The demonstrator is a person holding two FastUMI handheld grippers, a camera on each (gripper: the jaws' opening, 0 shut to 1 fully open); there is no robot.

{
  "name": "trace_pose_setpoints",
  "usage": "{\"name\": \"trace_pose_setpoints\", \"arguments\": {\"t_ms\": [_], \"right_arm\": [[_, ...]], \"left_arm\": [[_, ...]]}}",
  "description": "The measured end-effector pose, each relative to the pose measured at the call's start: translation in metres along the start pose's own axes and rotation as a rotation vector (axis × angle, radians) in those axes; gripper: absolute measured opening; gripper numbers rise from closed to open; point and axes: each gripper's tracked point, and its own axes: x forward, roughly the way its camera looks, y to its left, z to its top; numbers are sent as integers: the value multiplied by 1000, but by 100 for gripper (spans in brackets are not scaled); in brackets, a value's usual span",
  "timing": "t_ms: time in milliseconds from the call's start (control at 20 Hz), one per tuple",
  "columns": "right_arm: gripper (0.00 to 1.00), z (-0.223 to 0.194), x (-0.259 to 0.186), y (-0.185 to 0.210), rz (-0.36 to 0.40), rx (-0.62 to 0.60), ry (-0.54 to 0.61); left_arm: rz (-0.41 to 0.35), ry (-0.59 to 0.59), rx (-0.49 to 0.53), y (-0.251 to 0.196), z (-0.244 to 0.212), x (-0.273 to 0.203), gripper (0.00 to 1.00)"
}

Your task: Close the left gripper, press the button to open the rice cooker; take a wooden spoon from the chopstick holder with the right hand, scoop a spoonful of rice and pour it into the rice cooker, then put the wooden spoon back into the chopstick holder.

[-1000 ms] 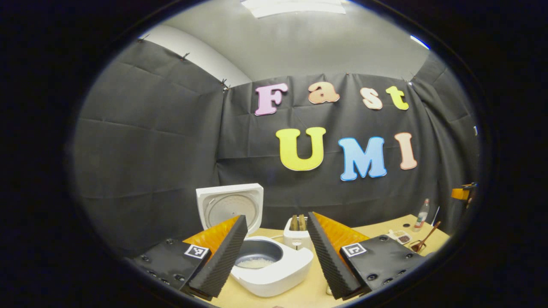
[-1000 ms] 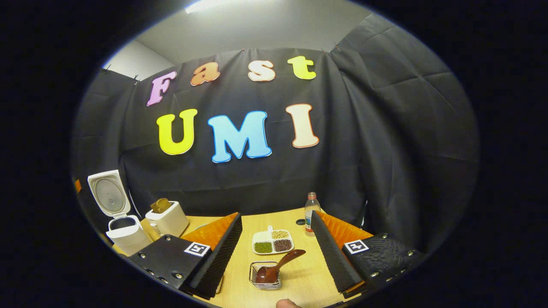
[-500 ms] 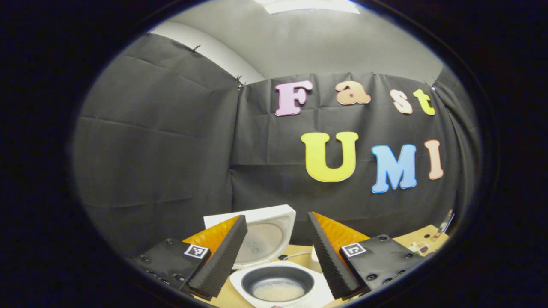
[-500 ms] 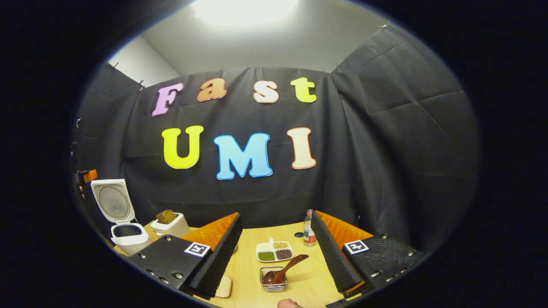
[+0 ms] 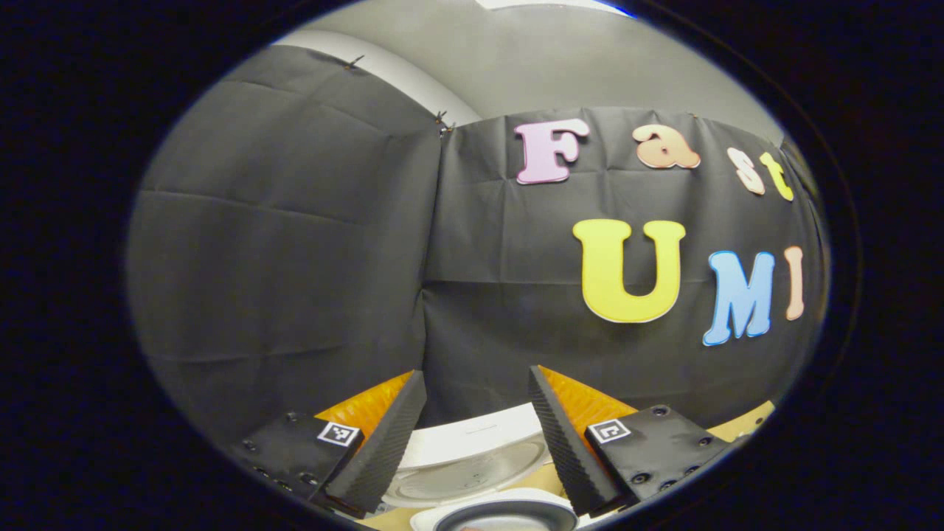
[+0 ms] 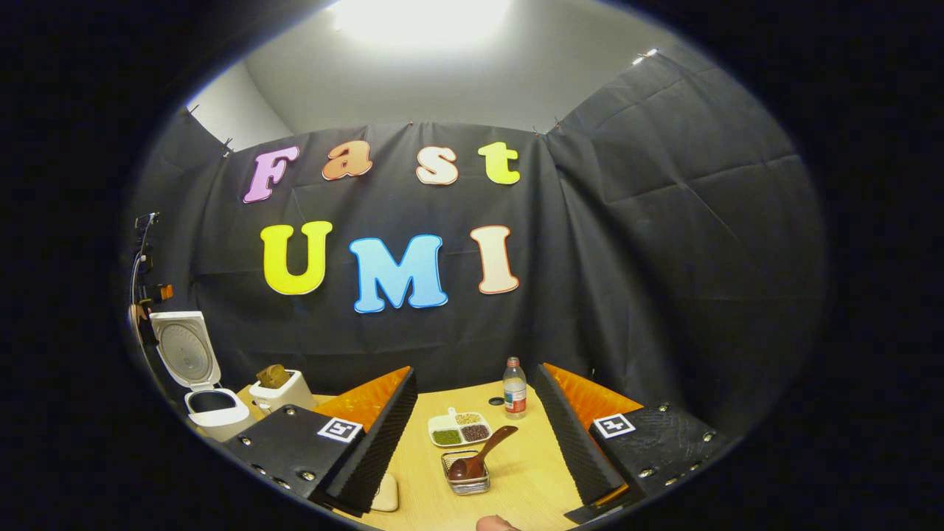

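In the left gripper view, the left gripper has its two ribbed fingers spread wide with nothing between them. It hangs above the cooker, whose white body and dark inner pot rim show at the bottom edge of the view. The cooker's lid stands open behind the pot, its round inner plate facing forward, framed between the fingers. A strip of tabletop shows past the right finger.

In the right gripper view, the right gripper is also spread, holding nothing, above the near part of the tabletop. Between its fingers, near the front edge, sits the wire holder with the wooden spoon in it, bowl down and handle leaning up to the right. Just behind the holder lies a white divided dish with green, tan and dark grains. A bottle stands upright toward the back edge, a small dark cap beside it. At the tabletop's far left the cooker stands with its lid raised, and a toaster with bread sits just beside it. A pale pad lies by the left finger. A fingertip shows at the bottom edge.
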Motion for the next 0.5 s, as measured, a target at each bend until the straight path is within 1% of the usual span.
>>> {"name": "trace_pose_setpoints", "arguments": {"t_ms": [100,150,200,300,350,400,450,500], "right_arm": [[98,-1,-5,-7,-20,-4,5],[98,-1,-8,-10,-25,-2,7],[98,-2,-8,-13,-29,3,7],[98,-1,-8,-17,-28,6,8],[98,-2,-7,-18,-25,4,9],[98,-2,-6,-20,-20,2,10],[98,0,-6,-21,-15,-2,9],[98,0,-4,-24,-9,-7,10]], "left_arm": [[18,27,15,3,-10,18,95],[22,43,30,2,-16,24,97],[27,64,44,1,-21,28,95],[30,112,42,0,-37,29,99],[39,144,25,2,-47,30,95],[64,153,23,6,-49,28,97],[54,140,32,5,-49,31,99],[56,152,38,4,-53,29,89]]}}
